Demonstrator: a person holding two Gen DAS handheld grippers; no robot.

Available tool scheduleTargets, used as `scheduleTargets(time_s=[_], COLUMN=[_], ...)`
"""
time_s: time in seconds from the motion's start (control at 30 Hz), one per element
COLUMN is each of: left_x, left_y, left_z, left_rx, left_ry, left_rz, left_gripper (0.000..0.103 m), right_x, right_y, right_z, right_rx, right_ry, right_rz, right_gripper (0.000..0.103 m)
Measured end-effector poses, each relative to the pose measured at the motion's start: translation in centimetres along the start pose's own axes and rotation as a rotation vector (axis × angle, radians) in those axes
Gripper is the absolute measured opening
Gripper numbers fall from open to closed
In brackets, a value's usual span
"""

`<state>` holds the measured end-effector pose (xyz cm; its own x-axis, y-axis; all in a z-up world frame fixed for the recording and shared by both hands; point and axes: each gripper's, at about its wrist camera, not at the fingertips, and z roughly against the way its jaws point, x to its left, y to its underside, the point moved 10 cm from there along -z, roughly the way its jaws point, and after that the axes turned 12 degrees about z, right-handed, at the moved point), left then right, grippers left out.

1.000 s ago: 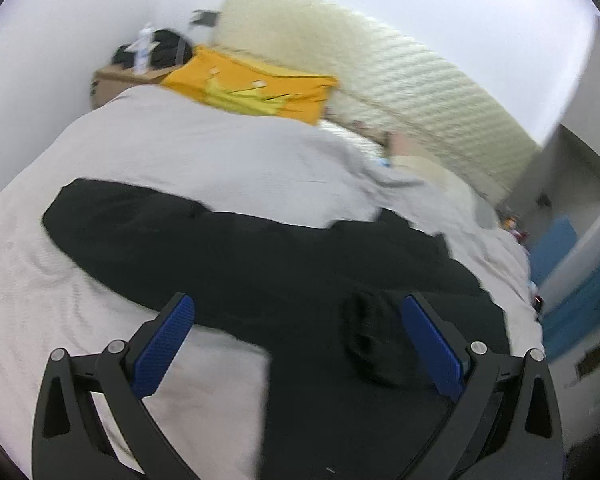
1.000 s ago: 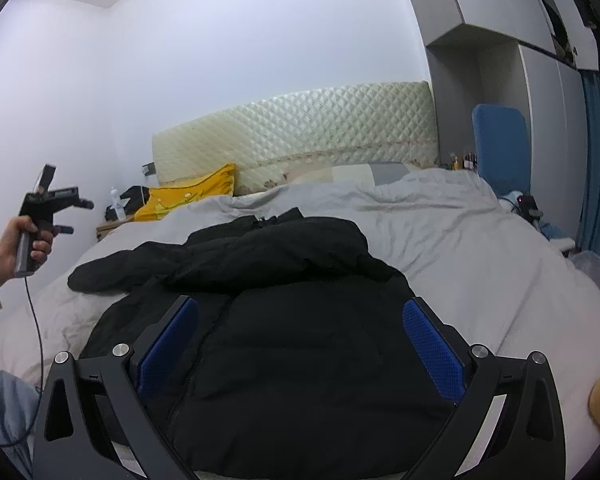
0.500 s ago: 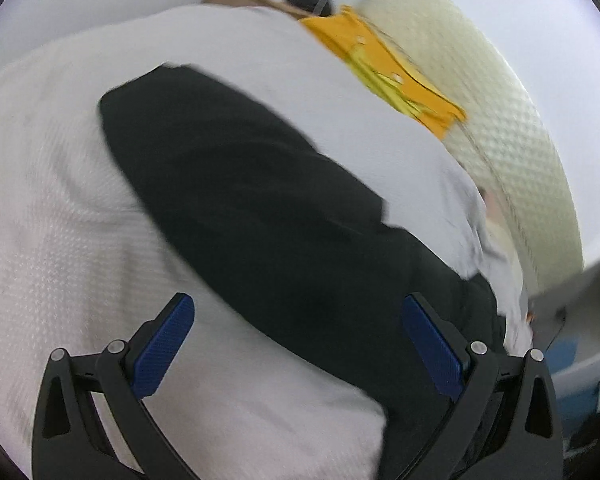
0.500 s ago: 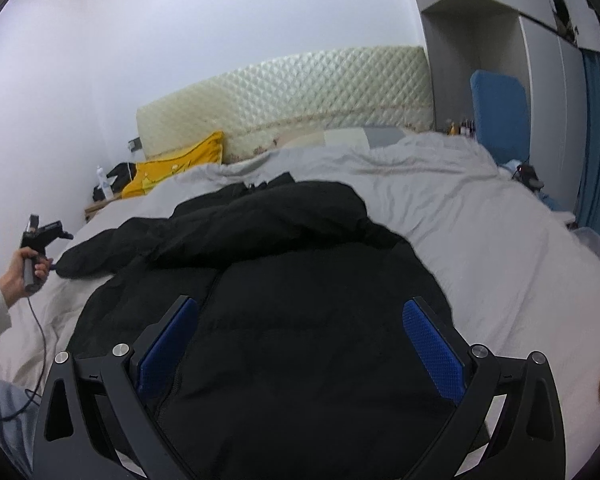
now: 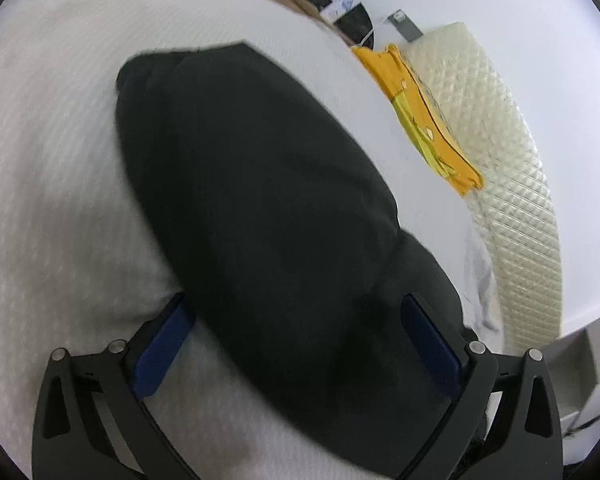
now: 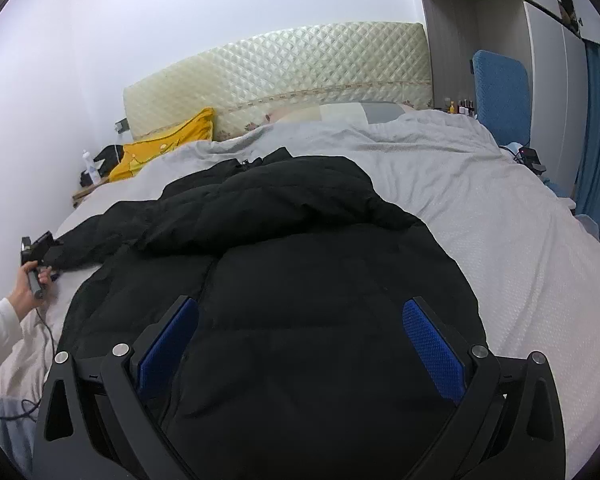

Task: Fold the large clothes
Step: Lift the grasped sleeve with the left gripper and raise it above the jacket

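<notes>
A black puffer jacket (image 6: 300, 260) lies spread on the bed, one sleeve stretched out to the left. That sleeve (image 5: 260, 200) fills the left wrist view and runs between the jaws of my left gripper (image 5: 296, 340), which are closing around it from wide apart. The left blue pad (image 5: 160, 352) sits at the sleeve's edge. In the right wrist view the left gripper (image 6: 36, 246) is at the sleeve's end, held by a hand (image 6: 28, 284). My right gripper (image 6: 300, 344) hovers open over the jacket's lower body, nothing gripped.
The bed (image 6: 520, 248) has a pale grey cover. A yellow pillow (image 6: 168, 148) and a quilted cream headboard (image 6: 280, 76) are at the far end. A nightstand with a bottle (image 5: 348, 0) stands far left, a blue chair (image 6: 500, 92) and wardrobe right.
The left gripper came down from beside the bed onto the sleeve and rolled; the sleeve now lies between its jaws. The right gripper crept forward and lower over the jacket.
</notes>
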<state>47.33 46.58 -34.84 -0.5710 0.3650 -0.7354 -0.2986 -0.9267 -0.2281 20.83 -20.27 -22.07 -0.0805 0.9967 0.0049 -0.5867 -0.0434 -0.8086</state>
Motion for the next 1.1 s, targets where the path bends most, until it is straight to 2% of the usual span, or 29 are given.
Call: scheduleTargets(time_s=[0.13,0.2,0.27,0.33,0.43,0.73,0.8,1.1], left_x=[-0.5,-0.5,-1.0,-1.7,-2.3,-7.1,-8.9,-19.7], left_y=[-1.1,-1.5,-1.7,-2.1,-2.6,-2.5,-2.1,1.6], left_z=[-1.6,-1.9,-1.9,-1.2,0.3,7.5,9.0,15.5], left_rx=[0.002,-0.012,-0.028,-0.050,-0.083,-0.186,-0.208,-0.278], left_ry=[0.008,-0.016,-0.044,-0.047,-0.073,-0.114,-0.126,-0.081], left_rz=[0.022,0.012,-0.008,-0.028,-0.052,-0.183,-0.211,-0.377], left_gripper=[0.084,0.073,0.046,0.026,0.016,0.009,0.009,0.008], right_x=[0.0,0.0,0.2,0.3,0.4,0.5,0.6,-0.4], right_y=[0.2,0.2,0.2,0.2,0.1,-0.7,-0.8,-1.3], right_z=[-0.6,-0.9,-1.0,-1.0,-0.8,1.0,1.5,4.1], right_rx=[0.015,0.022,0.025,0.026,0.022,-0.029,-0.042,-0.107], right_ry=[0.009,0.003,0.004,0.001,-0.008,-0.023,-0.034,-0.064], right_rz=[-0.008,-0.017,-0.013,-0.007,-0.003,0.018,0.022,0.011], right_gripper=[0.103,0.103,0.103,0.103,0.103,0.103,0.103,0.103])
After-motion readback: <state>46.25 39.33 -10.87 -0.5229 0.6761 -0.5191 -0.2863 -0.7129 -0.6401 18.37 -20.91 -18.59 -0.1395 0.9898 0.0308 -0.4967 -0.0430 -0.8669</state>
